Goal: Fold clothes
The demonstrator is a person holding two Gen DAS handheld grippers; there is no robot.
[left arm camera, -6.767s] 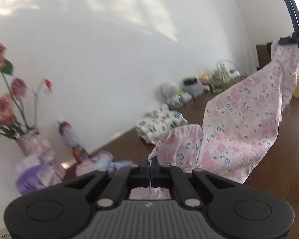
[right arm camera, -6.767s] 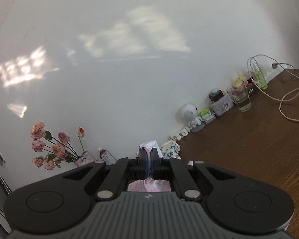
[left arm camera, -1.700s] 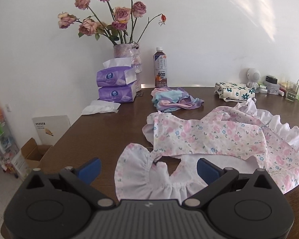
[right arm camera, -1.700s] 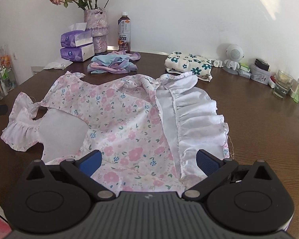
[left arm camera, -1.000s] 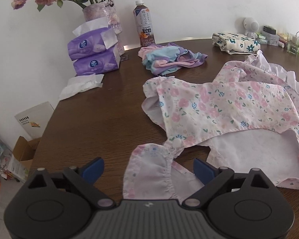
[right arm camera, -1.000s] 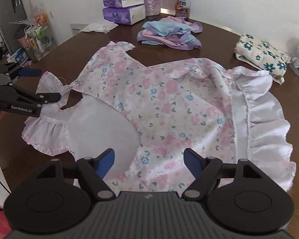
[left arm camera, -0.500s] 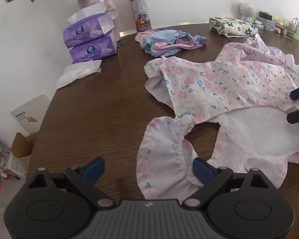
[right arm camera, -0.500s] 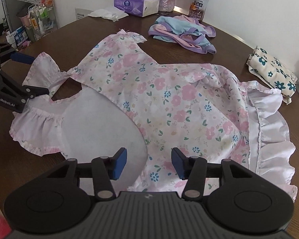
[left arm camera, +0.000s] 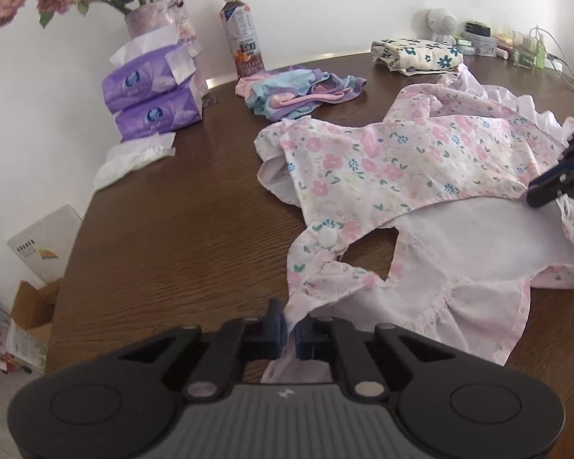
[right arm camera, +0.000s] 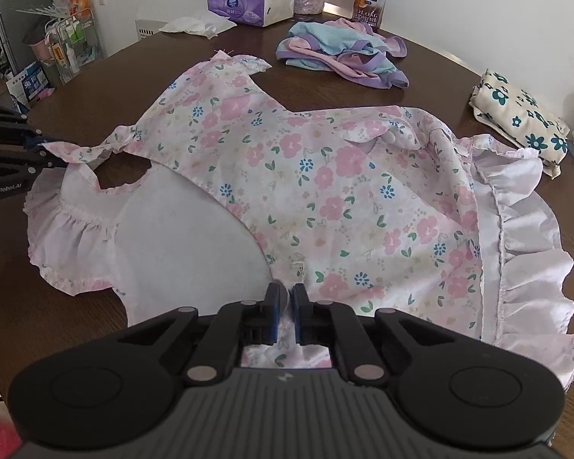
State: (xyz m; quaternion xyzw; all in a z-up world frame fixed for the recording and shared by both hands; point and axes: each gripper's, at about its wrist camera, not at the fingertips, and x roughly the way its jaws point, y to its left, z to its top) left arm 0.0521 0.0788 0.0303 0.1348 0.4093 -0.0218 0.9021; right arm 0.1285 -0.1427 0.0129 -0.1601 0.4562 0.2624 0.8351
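A pink floral dress with white ruffles lies spread on the dark wooden table; its white inside shows near the front. My left gripper is shut on the dress's ruffled shoulder strap at the near left end. In the right wrist view my right gripper is shut on the dress's near edge at its side seam. The left gripper also shows at the left edge of that view, pinching the strap. The right gripper's fingers enter the left wrist view from the right.
Behind the dress lie a purple, blue and pink crumpled garment and a folded cream cloth with teal flowers. Purple tissue packs, a flower vase, a drink bottle and loose tissues stand along the far left. Small items and cables line the far right.
Both grippers, open half a second ago, have closed on the dress: the left on the ruffled strap, the right on the near edge. Earlier the dress hung in the air.
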